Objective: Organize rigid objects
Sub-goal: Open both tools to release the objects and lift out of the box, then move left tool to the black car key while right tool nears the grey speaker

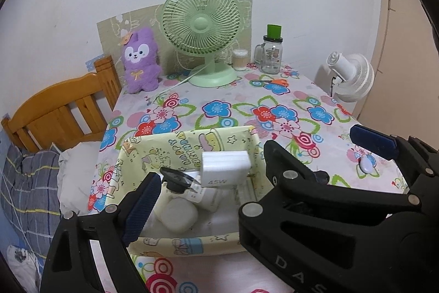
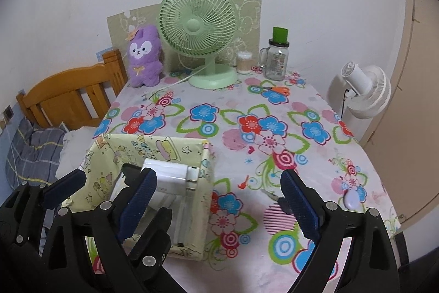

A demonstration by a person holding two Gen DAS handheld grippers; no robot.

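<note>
Right wrist view: both the right gripper [image 2: 219,210] and left gripper [image 1: 247,183] gape empty. Small lilac oval plastic gadget [image 2: 352,200] lies right of the yellow paper-lined box [image 2: 203,164]; probably light, stiff, slippery; pinch across its narrow sides.

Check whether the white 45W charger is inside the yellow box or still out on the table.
Inside. The white charger stands within the yellow box walls, on other small items.
</note>
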